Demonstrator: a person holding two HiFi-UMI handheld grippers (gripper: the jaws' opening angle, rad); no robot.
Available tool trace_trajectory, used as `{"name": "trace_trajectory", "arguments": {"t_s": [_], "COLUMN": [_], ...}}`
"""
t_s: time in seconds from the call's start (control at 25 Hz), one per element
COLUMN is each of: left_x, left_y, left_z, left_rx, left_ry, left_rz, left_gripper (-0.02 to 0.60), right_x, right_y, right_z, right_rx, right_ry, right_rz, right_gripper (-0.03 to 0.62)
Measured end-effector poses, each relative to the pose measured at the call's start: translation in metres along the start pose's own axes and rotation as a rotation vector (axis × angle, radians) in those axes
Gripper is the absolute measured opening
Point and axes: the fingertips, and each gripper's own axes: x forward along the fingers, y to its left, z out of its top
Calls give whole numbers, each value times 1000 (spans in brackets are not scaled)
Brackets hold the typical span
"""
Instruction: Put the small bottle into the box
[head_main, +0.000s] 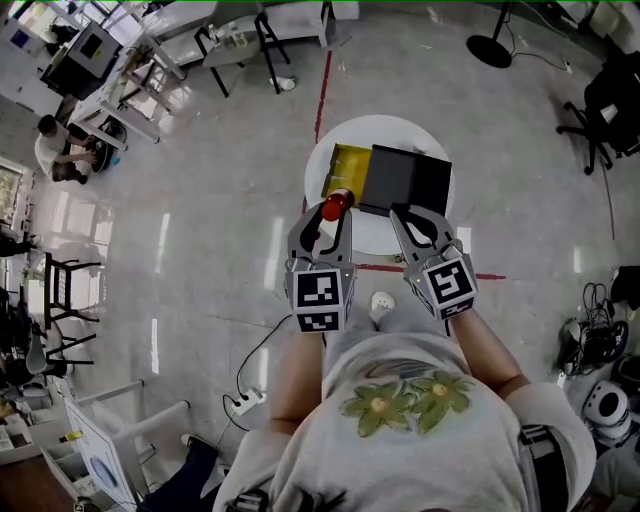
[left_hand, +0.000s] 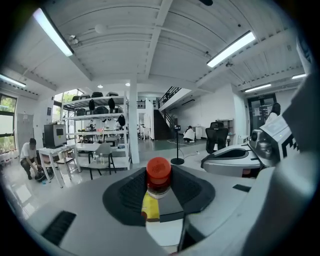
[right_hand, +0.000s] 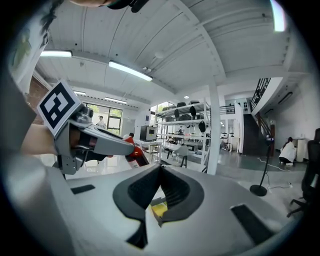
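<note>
Left gripper (head_main: 328, 218) pinches the bottle (head_main: 336, 205) at the box (head_main: 345, 165), ready to drop it; right gripper (head_main: 402, 213), jaws together, sits by the lid (head_main: 410, 180).

Shelving (left_hand: 100, 115) lines a glossy floor (head_main: 200, 230), seemingly tiled.

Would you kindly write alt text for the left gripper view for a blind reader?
A small bottle with a round red cap stands upright between the dark jaws of the left gripper, which grip it. Below it show a yellow box, its black lid and a white table; behind, a bright hall with shelves and desks.
</note>
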Motion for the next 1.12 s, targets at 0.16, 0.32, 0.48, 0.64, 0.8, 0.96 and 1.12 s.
{"name": "trace_trajectory", "arguments": {"t_s": [0.16,0.32,0.48,0.64,0.8,0.96,1.12], "left_x": [17,34,57,83,107,128,149], "left_y": [8,19,31,43,60,74,82], "left_z": [-7,-12,-13,-17,-20,-25,-31], "left_rx": [-24,-40,-44,-41,-42,-38,-43], "left_ry": [31,50,62,91,123,153,172], "left_rz": [3,-2,-15,-42,-78,-114,-147], "left_gripper": [146,146,146,146,146,146,147], "right_x": [15,31,52,75,102,127,145], "right_y": [-10,-15,-25,-38,-48,-58,-70], "right_z": [-4,-7,-13,-17,-15,-12,-15], "right_rx": [8,21,31,51,65,72,74], "right_ry": [11,18,36,56,78,87,104], "right_rz": [8,12,6,-13,-28,-43,-60], "right_gripper": [6,6,6,6,6,6,6]}}
